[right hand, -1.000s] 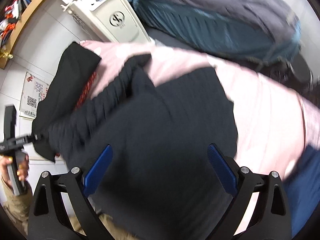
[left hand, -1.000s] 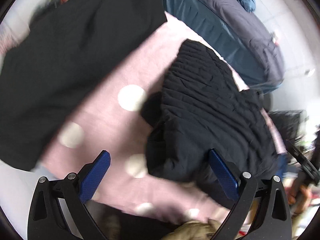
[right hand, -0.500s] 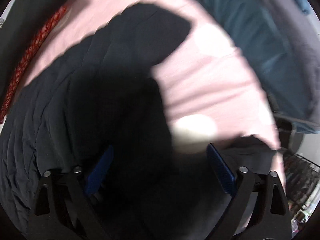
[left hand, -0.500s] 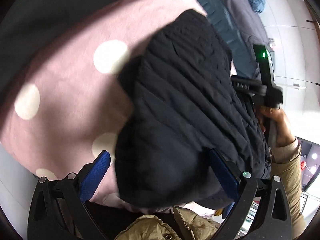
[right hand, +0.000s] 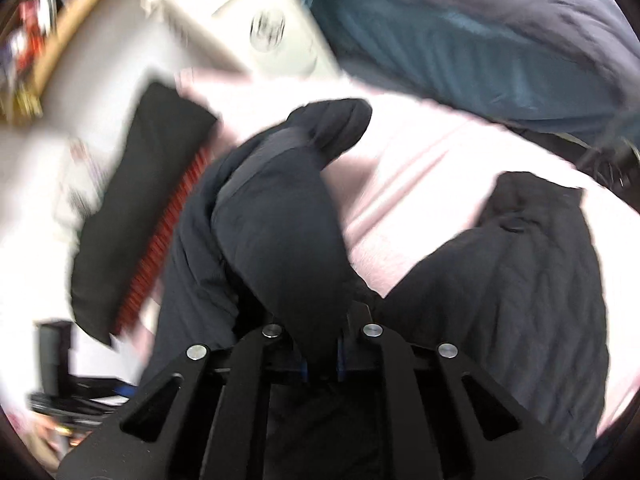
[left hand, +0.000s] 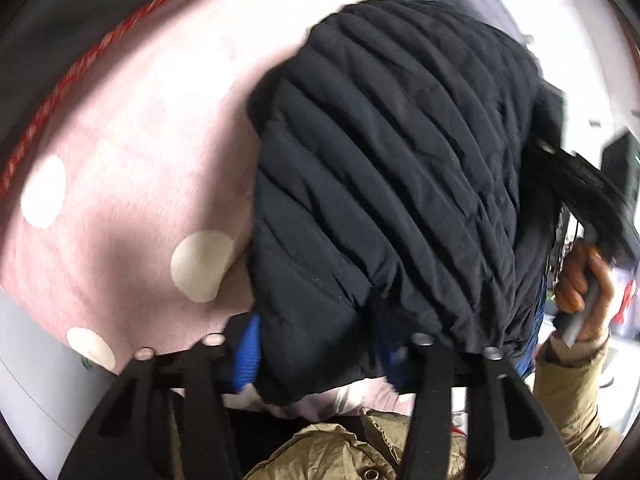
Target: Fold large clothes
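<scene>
A black quilted jacket lies bunched on a pink blanket with white dots. My left gripper is shut on the jacket's near edge, its blue pads partly buried in the fabric. In the right wrist view the same black jacket rises in a fold from my right gripper, which is shut on it; more of the jacket lies to the right on the pink blanket. The right gripper's body and the hand holding it show at the right edge of the left wrist view.
A dark garment with red trim lies at the blanket's left side. A blue and grey duvet is piled behind. A cream appliance and a wooden shelf stand at the back left. My olive sleeve is below.
Both grippers have gone from open to shut on the black jacket. The right gripper has lifted its fold up from the blanket; the left has closed in on the jacket's near edge.
</scene>
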The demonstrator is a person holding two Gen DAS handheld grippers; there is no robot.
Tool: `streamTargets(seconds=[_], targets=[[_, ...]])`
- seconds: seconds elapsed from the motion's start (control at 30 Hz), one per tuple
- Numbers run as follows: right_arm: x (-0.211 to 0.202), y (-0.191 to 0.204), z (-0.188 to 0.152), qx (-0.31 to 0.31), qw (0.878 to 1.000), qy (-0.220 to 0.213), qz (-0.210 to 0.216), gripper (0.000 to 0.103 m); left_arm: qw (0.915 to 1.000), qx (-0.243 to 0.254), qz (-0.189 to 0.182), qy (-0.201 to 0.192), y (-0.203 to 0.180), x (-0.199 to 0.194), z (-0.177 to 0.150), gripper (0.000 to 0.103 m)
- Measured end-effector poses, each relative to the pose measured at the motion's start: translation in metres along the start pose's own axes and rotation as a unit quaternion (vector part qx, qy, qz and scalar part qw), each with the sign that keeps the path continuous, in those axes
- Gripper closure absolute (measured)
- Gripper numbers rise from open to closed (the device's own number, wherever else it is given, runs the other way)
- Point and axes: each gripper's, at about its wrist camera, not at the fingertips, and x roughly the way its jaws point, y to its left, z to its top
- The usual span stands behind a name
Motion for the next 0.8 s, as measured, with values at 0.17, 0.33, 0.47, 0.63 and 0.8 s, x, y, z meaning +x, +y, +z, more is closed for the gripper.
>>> streamTargets(seconds=[0.17, 0.33, 0.47, 0.63, 0.8], targets=[[-0.146, -0.034, -0.039, 0.061, 0.988, -0.137, 0.032, 0.095, 0.9951, 0.071, -0.007, -0.069, -0.036, -0.045, 0.004, 0.077], [-0.290, -0.045, -0.092, 0.064, 0.950, -0.290, 0.100, 0.096, 0.9790, 0.146, 0.001, -0.142, -0.078, -0.101, 0.016, 0.083], [-0.383, -0.037, -0.137, 0.041, 0.916, -0.375, 0.137, 0.096, 0.9664, 0.180, 0.017, -0.183, -0.107, -0.132, 0.021, 0.098], [-0.458, -0.038, -0.201, 0.048, 0.872, -0.450, 0.186, 0.096, 0.9581, 0.181, 0.028, -0.220, -0.107, -0.162, 0.024, 0.103], [-0.502, -0.032, -0.234, 0.041, 0.850, -0.500, 0.160, 0.096, 0.9614, 0.134, 0.100, -0.219, -0.073, -0.161, 0.026, 0.102]])
